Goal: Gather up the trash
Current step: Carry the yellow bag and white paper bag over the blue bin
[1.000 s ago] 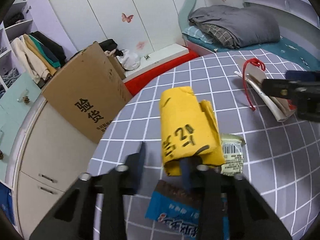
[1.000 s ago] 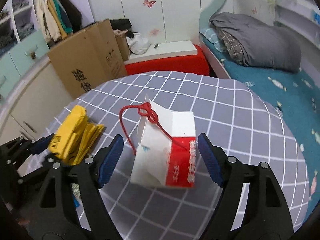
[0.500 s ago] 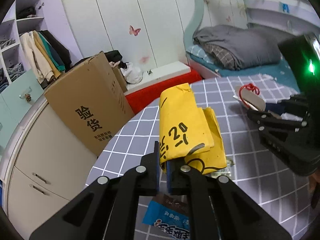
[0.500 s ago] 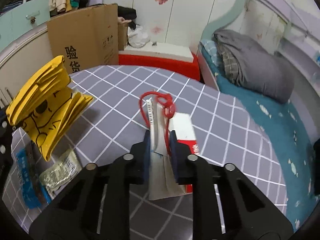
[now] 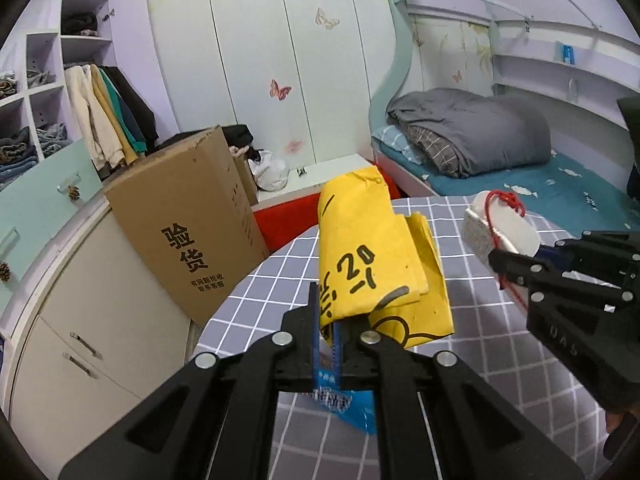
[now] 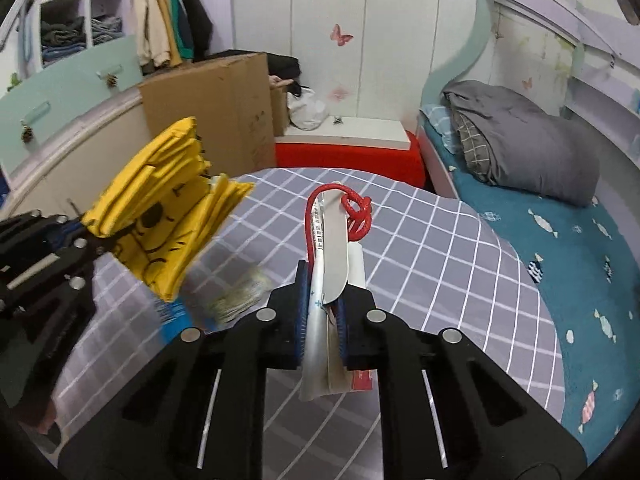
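Left gripper (image 5: 329, 326): clamps folded yellow paper bag (image 5: 370, 256).
Right gripper (image 6: 322, 312): pinches flattened white carton (image 6: 332, 256), red cord (image 6: 356, 210).

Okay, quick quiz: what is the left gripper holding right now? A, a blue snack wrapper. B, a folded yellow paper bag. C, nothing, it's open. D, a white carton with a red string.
B: in the left wrist view the left gripper is clamped on the bottom edge of the folded yellow paper bag, lifted off the checked table; the carton with the red string sits in the right gripper.
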Available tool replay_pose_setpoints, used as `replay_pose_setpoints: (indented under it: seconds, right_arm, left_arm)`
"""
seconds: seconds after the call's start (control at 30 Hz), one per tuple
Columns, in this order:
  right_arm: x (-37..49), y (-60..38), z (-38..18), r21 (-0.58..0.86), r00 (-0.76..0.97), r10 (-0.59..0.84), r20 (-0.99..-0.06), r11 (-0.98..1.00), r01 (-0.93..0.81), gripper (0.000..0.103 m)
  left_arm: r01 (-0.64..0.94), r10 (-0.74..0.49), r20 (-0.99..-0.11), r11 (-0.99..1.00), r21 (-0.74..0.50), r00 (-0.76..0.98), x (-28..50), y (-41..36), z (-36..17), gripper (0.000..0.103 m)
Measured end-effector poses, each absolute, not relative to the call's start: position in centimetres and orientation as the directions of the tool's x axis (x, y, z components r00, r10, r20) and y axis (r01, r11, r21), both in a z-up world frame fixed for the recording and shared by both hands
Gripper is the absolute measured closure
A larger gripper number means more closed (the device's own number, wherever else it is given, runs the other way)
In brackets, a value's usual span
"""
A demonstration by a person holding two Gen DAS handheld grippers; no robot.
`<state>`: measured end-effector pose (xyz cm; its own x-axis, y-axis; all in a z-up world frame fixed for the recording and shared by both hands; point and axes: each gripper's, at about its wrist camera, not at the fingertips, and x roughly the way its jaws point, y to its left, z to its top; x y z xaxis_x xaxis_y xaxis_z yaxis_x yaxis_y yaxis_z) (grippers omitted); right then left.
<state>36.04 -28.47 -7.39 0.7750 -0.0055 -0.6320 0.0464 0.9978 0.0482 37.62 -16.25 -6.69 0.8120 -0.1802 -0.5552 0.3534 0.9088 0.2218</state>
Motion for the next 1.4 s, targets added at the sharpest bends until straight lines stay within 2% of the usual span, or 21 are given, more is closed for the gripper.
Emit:
replay_pose_setpoints:
  seconds: [0.57, 1.13, 1.4]
  right_arm:
    - [28.8, -18.6, -3.3, 0.062, 0.796, 0.150, -0.586, 0.988, -0.140, 0.091]
    - [30.6, -5.8, -5.4, 0.079, 0.709, 0.301, -0.638, 0.941, -0.329, 0.091]
    - [33.7, 0.0, -8.4, 0.107, 0.629, 0.360, -0.690, 0.909, -0.403, 0.091]
  left_arm:
    - [0.273, -0.149, -0.522, 0.947, 0.169, 0.840, 28.7, -6.6, -4.5, 0.098]
    - [0.126, -0.053, -0.522, 0.986, 0.106, 0.852, 27.8, 6.3, -5.8, 0.098]
    - [0.029, 0.020, -0.583, 0.997, 0.075, 0.812, 29.8, 12.7, -9.4, 0.098]
